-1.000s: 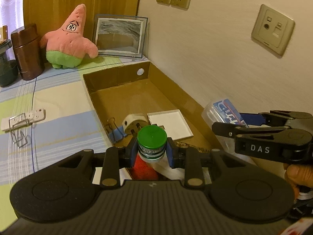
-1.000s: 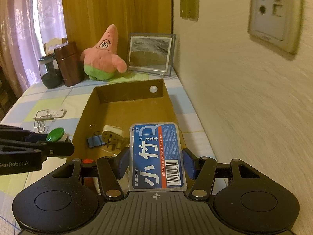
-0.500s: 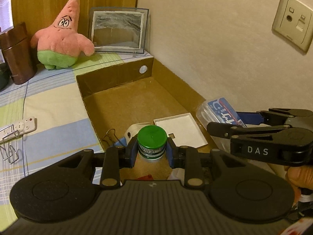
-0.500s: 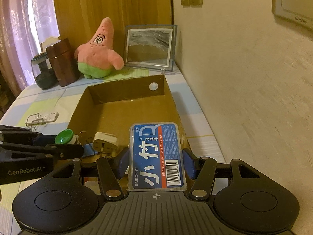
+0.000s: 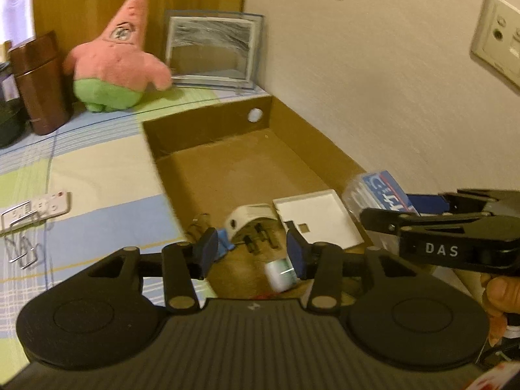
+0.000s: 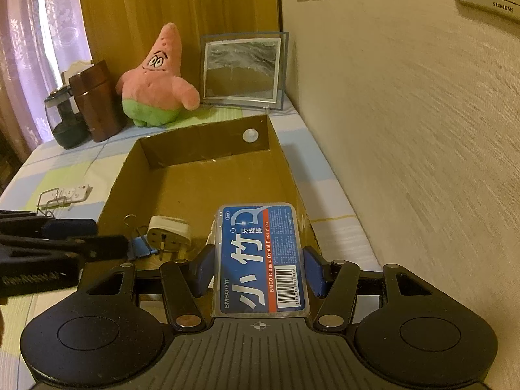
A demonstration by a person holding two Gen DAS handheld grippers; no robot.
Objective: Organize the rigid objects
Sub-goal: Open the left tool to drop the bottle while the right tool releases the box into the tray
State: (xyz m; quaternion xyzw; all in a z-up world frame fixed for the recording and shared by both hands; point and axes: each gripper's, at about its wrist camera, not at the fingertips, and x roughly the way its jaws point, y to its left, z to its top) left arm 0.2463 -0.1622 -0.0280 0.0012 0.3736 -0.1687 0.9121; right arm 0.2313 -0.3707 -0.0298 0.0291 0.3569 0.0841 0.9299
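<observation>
My left gripper (image 5: 252,250) is open over the near end of a brown cardboard box (image 5: 208,125). The small green-capped bottle (image 5: 281,274) lies blurred just below its right finger, free of the pads. In the box lie a white plug adapter (image 5: 252,224), a blue binder clip (image 5: 224,243) and a white flat lid (image 5: 320,222). My right gripper (image 6: 260,268) is shut on a clear dental floss pick box with a blue label (image 6: 260,256), held over the box's near right wall (image 6: 289,175). The right gripper also shows in the left wrist view (image 5: 383,203), to the right.
A pink star plush (image 6: 156,81), a picture frame (image 6: 243,70), a brown canister (image 6: 96,100) and a dark jar (image 6: 63,123) stand at the back. A white power strip (image 5: 35,206) and wire clips (image 5: 21,250) lie left of the box. A wall runs along the right.
My left gripper opened and the green-capped bottle dropped out of it into the box. Both grippers moved forward over the box. The right gripper kept its hold on the floss box.
</observation>
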